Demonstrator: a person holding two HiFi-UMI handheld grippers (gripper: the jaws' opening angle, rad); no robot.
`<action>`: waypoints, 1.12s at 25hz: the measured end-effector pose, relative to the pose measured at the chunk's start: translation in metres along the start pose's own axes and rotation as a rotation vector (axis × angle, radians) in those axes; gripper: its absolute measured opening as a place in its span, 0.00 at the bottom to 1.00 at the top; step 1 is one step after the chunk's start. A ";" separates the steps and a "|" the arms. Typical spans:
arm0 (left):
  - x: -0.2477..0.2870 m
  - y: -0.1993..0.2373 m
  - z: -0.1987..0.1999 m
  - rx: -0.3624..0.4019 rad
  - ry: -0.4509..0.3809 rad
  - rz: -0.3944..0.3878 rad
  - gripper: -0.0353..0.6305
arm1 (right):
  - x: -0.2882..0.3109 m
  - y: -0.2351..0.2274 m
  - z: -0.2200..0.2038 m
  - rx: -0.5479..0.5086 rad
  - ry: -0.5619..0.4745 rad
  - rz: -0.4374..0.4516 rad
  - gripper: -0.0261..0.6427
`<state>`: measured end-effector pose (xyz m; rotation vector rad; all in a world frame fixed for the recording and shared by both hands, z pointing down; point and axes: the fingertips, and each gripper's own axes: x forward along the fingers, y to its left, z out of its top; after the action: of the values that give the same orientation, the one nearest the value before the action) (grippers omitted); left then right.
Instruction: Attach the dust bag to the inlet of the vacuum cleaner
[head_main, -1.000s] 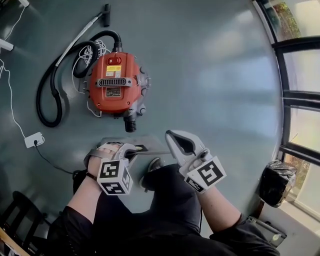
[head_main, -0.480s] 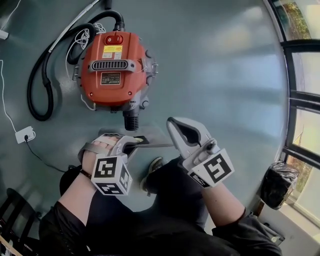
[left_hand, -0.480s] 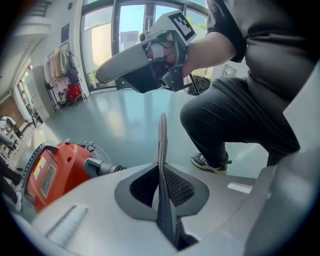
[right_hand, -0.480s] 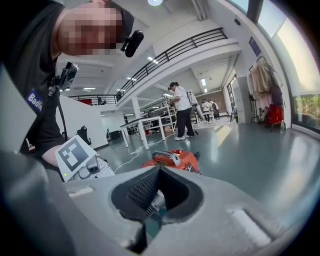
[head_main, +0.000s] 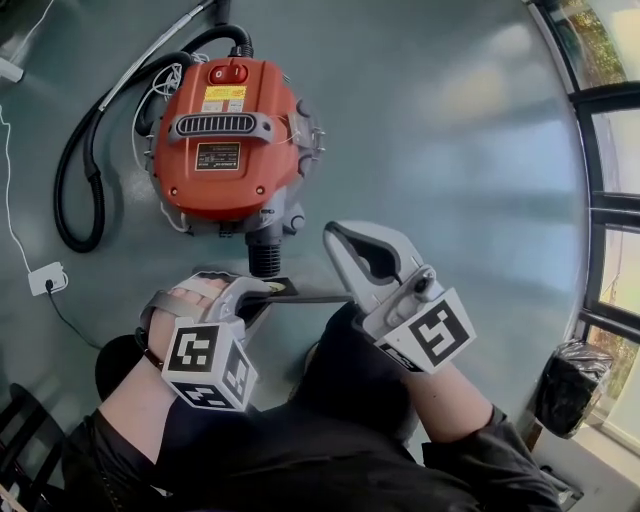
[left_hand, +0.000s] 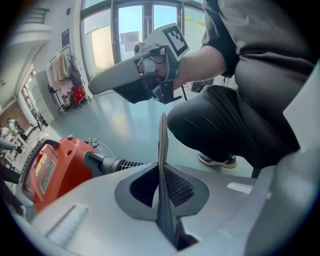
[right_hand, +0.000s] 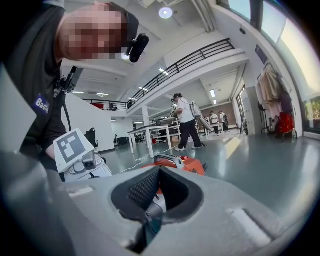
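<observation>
Dust bag (head_main: 305, 297) is stretched between my 2 tools, just short of the vacuum cleaner (head_main: 228, 140) inlet (head_main: 264, 258). Left tool (head_main: 262, 293) and right tool (head_main: 340, 250) are both clenched on it. I'm in the approach; next, its collar needs aligning and pushing onto the inlet.

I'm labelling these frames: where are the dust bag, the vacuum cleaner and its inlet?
dust bag (left_hand: 163, 145): left gripper view, on the upright fabric edge.
vacuum cleaner (head_main: 240, 190): head view, on the red housing.
inlet (head_main: 264, 260): head view, on the black ribbed port.
</observation>
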<state>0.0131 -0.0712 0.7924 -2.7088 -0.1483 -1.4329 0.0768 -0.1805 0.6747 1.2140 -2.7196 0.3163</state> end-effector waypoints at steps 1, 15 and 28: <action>0.001 0.001 -0.001 0.002 0.001 0.004 0.11 | -0.001 0.000 -0.001 -0.005 -0.009 0.003 0.03; 0.003 0.021 -0.015 -0.031 0.016 0.079 0.11 | -0.012 -0.012 -0.010 -0.029 -0.077 -0.012 0.03; 0.002 0.035 -0.011 -0.070 0.003 0.127 0.14 | 0.007 -0.001 -0.010 -0.064 -0.090 0.037 0.03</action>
<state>0.0097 -0.1073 0.7997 -2.7151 0.0746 -1.4328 0.0733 -0.1835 0.6862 1.1908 -2.8078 0.1816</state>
